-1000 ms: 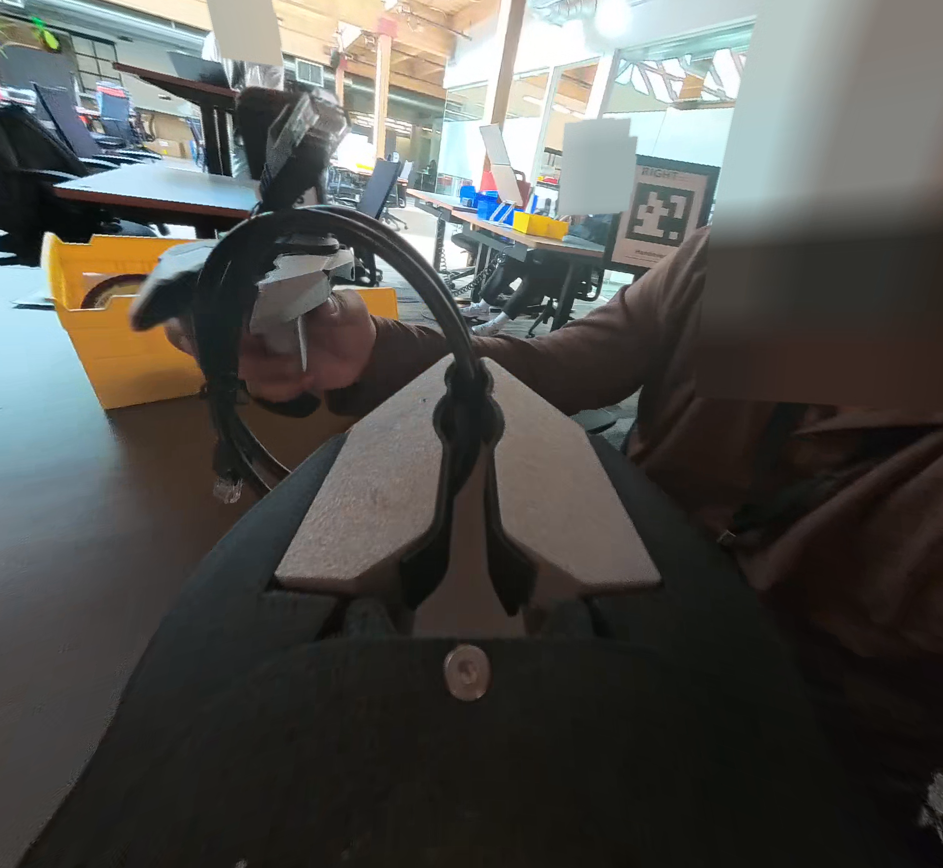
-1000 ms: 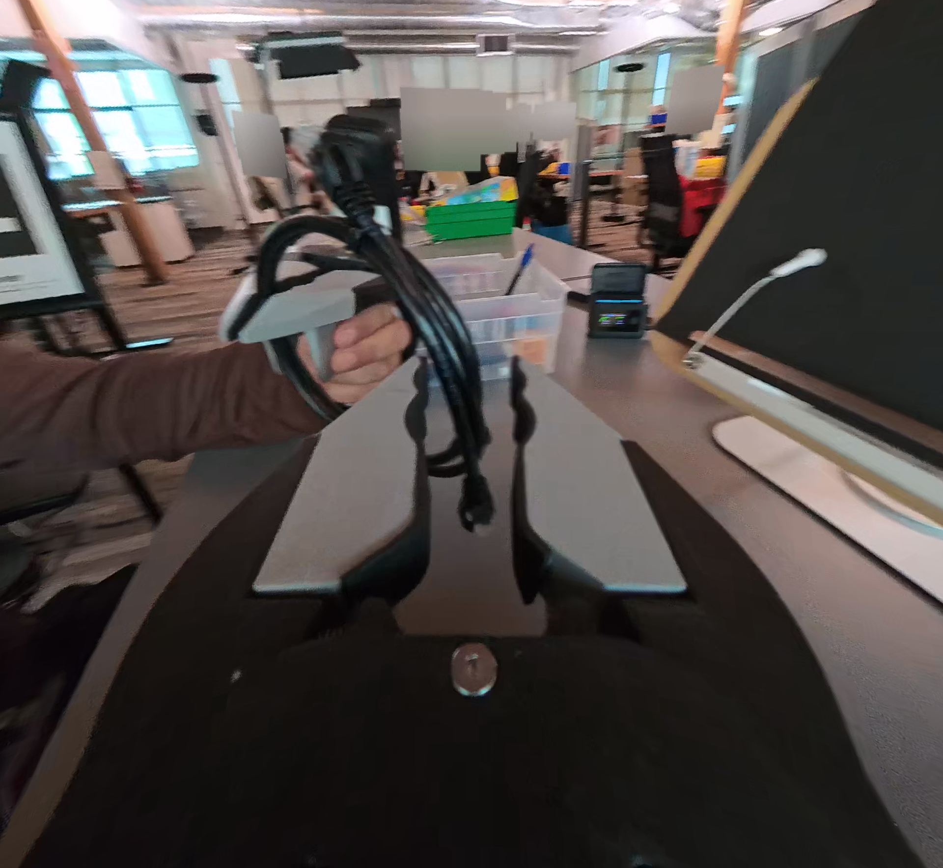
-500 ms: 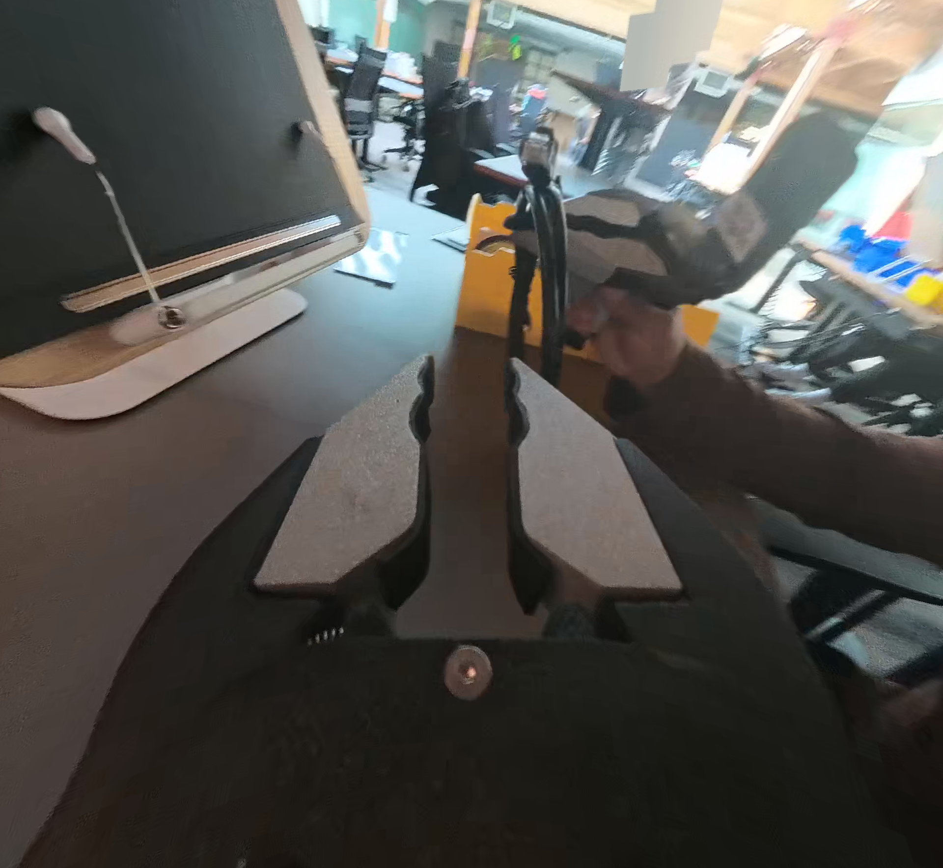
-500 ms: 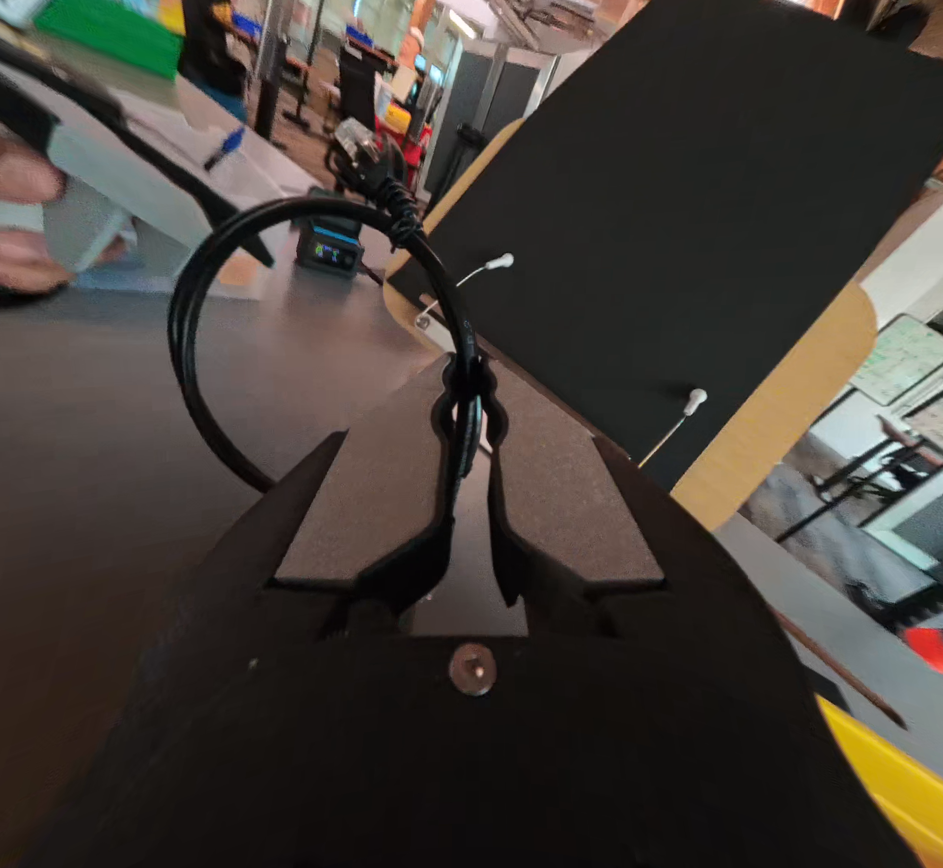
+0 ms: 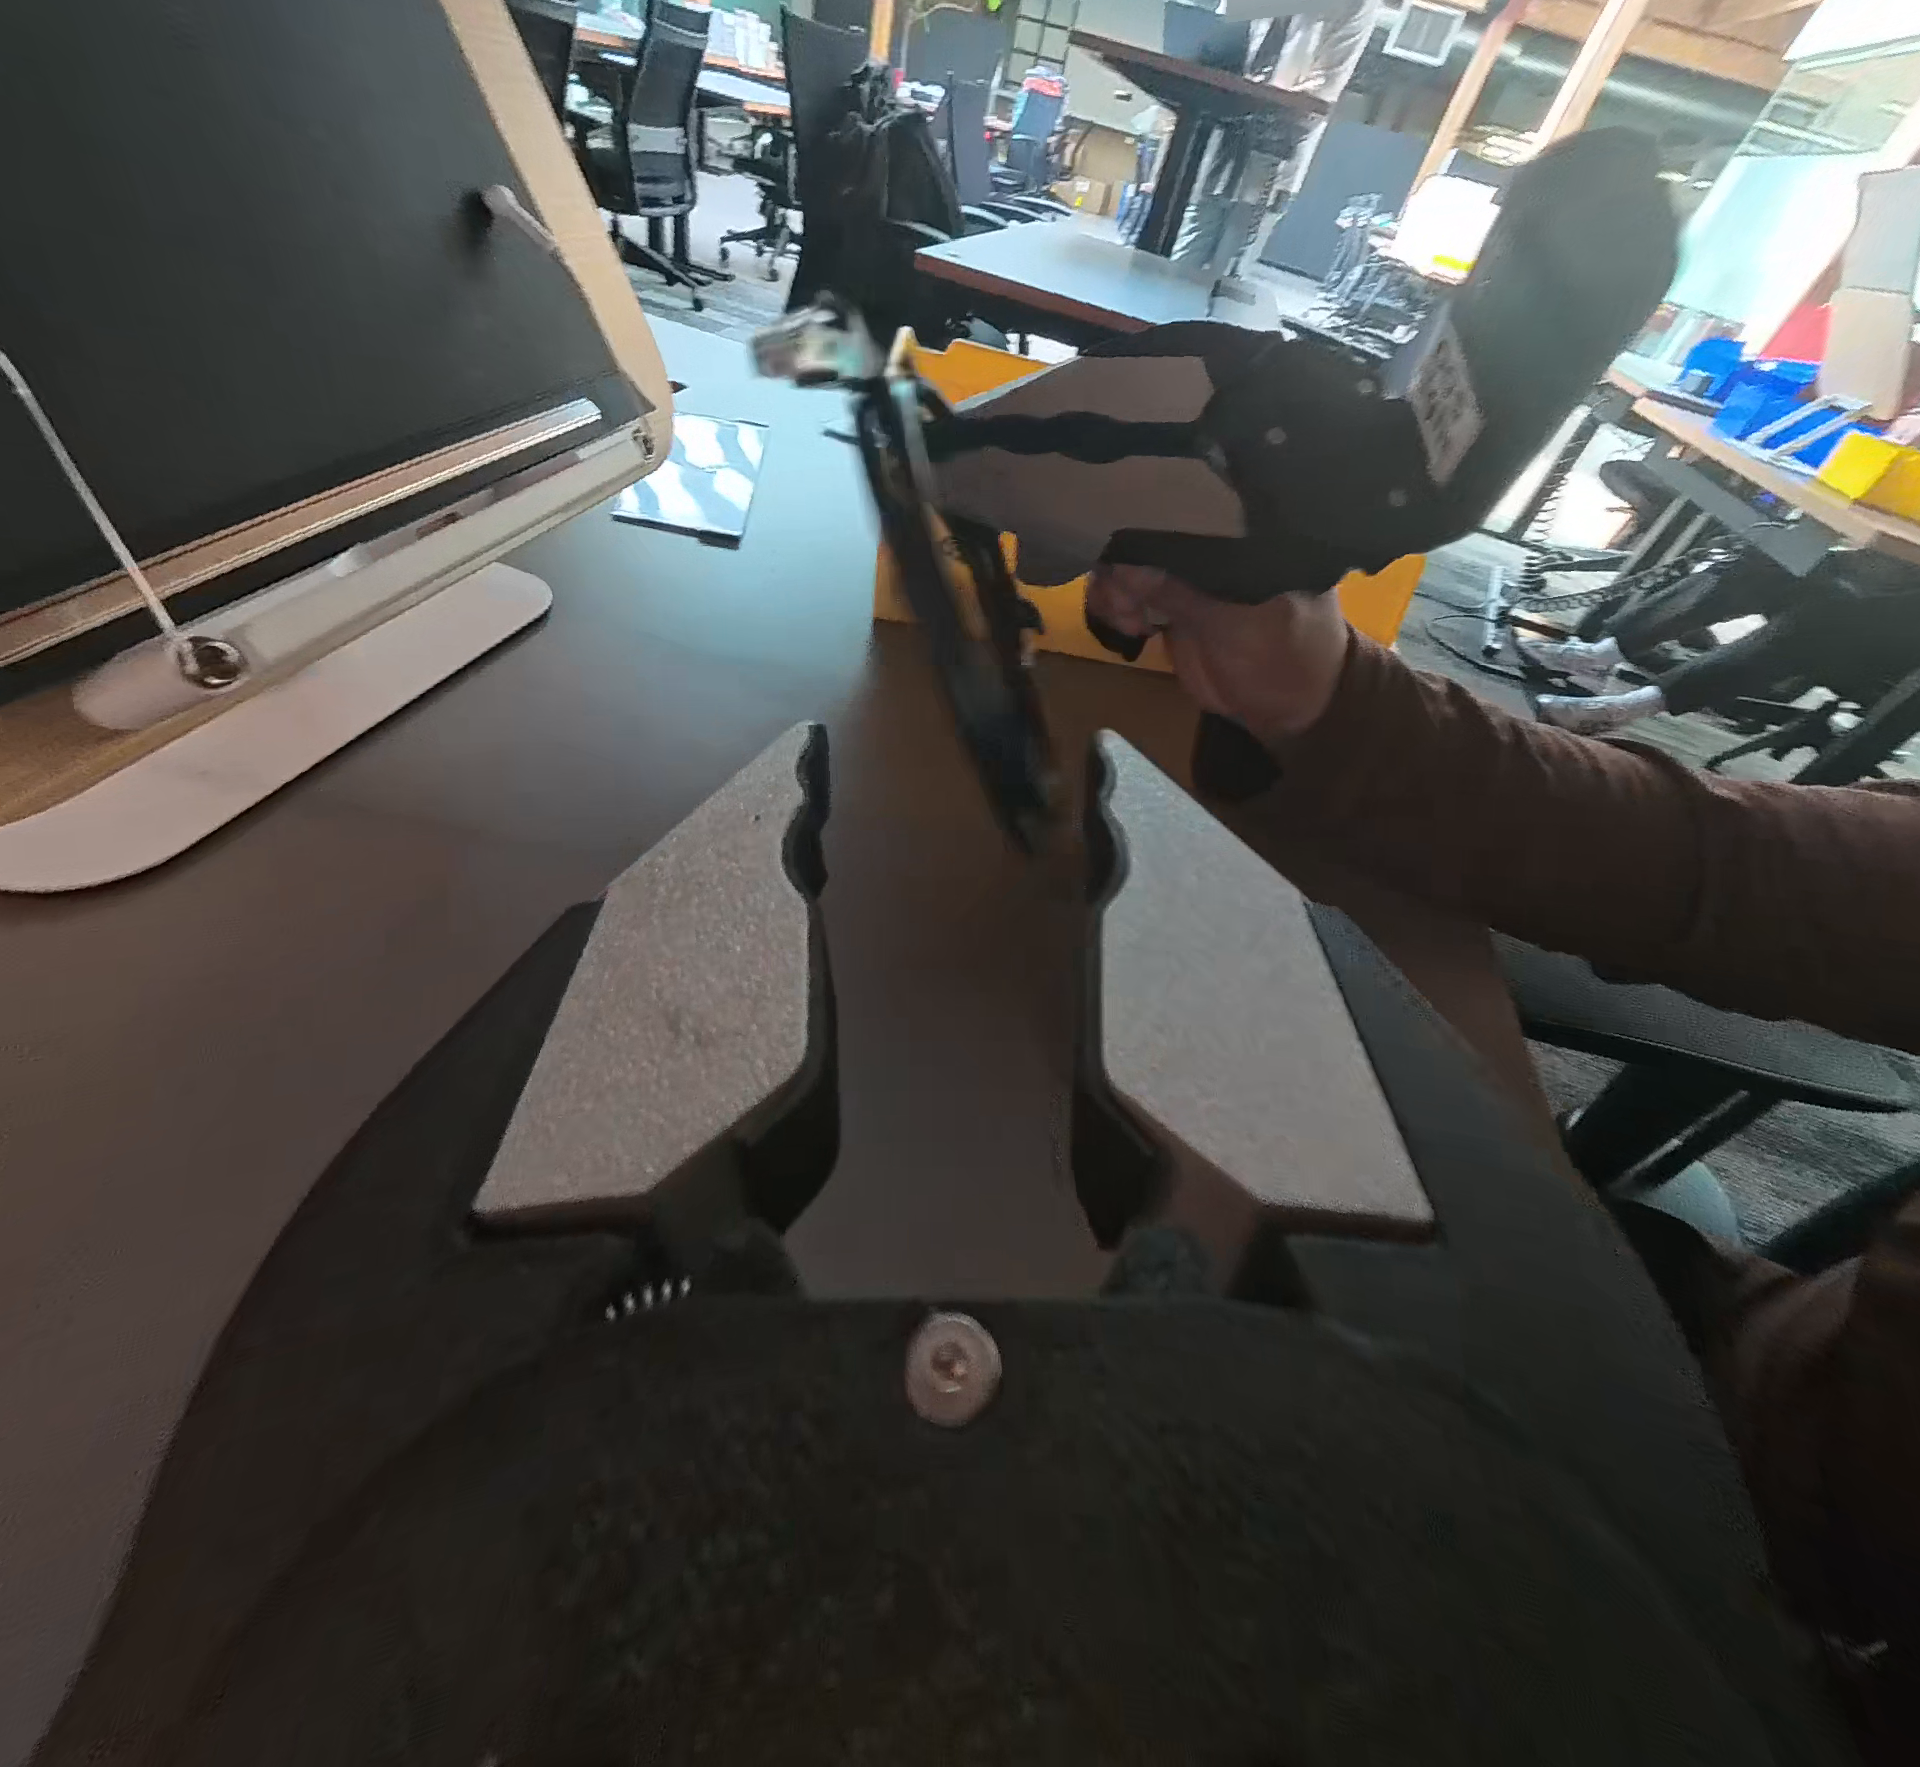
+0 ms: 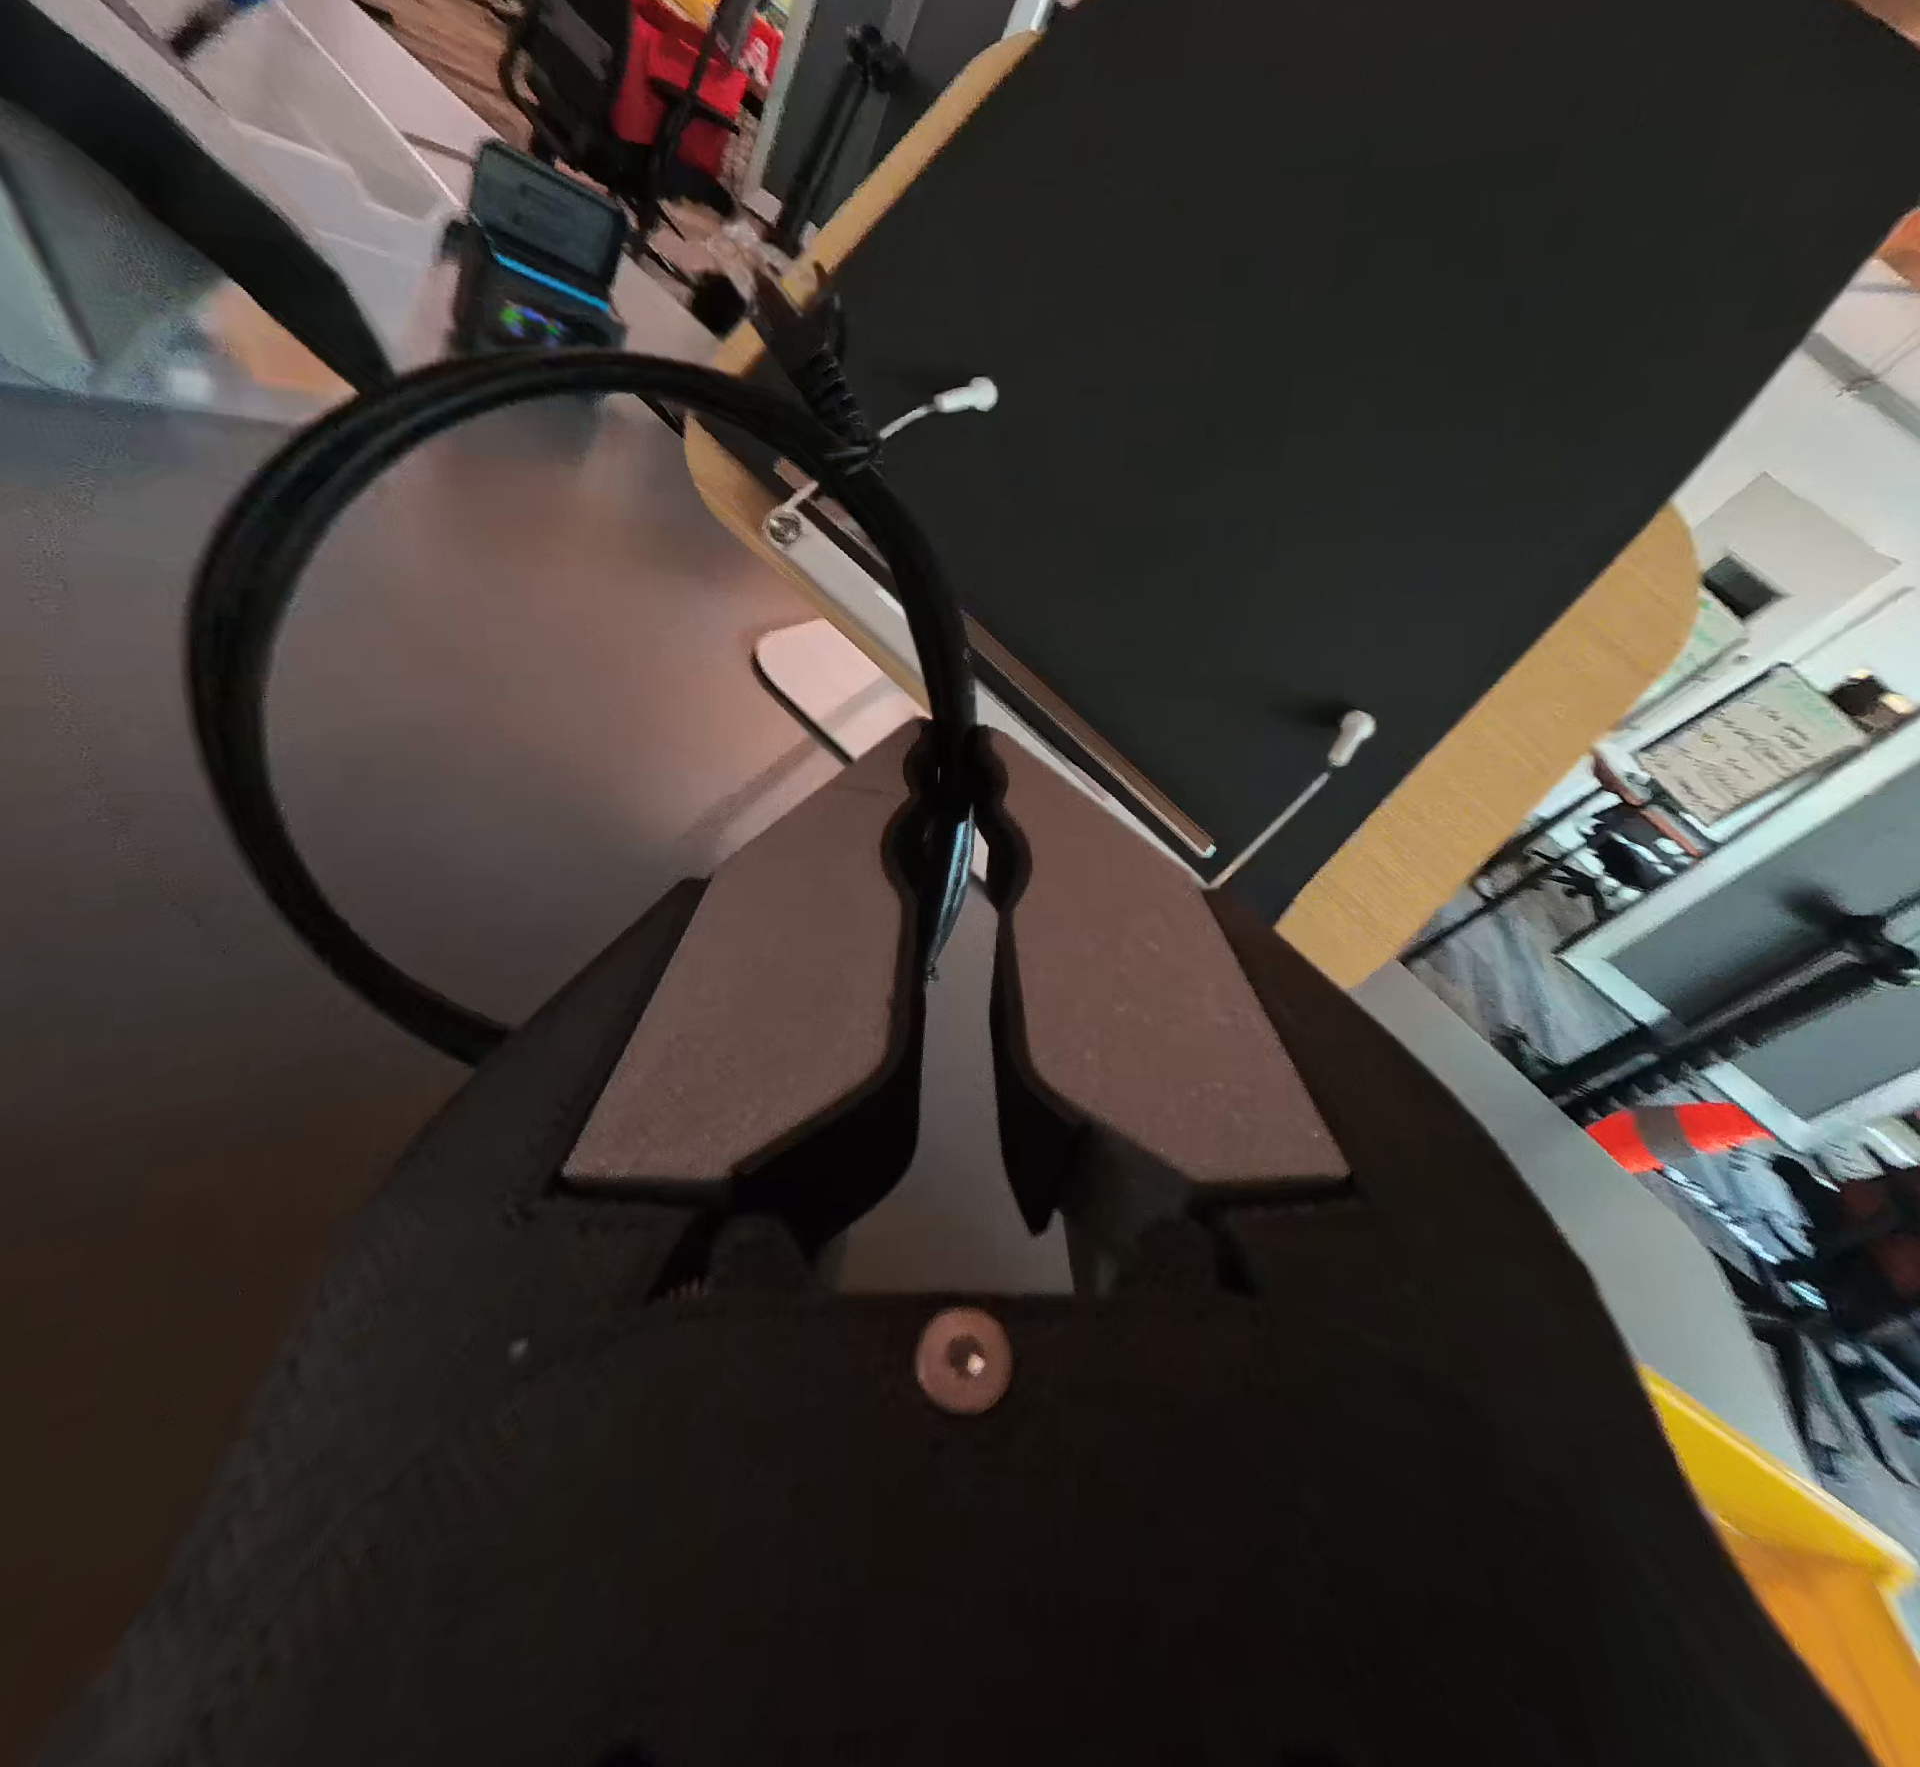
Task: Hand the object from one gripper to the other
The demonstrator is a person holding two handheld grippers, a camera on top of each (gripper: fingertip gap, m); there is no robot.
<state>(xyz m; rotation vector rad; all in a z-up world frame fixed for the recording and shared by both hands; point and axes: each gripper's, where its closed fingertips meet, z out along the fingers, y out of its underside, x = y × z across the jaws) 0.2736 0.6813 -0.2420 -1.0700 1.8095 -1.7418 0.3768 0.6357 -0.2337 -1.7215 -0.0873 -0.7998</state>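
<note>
The coiled black cable (image 6: 582, 429) has passed across; the right gripper (image 6: 951, 782) now pinches it in its jaws, while the left gripper (image 5: 951, 782), jaws spread and empty, has let go, so the handover looks done.

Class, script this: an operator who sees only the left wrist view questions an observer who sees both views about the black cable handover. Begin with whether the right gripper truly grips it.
Operator: The black cable is edge-on for me. Is the right gripper clamped on it?
Observer: Yes. Its own view shows it shut on the cable, pinched near the fingertips.
Operator: What shape is the cable?
Observer: A round coil, looping out to the left of the fingers.
Operator: Anything beyond it?
Observer: A small black device with a lit screen stands on the table past the coil.
</note>
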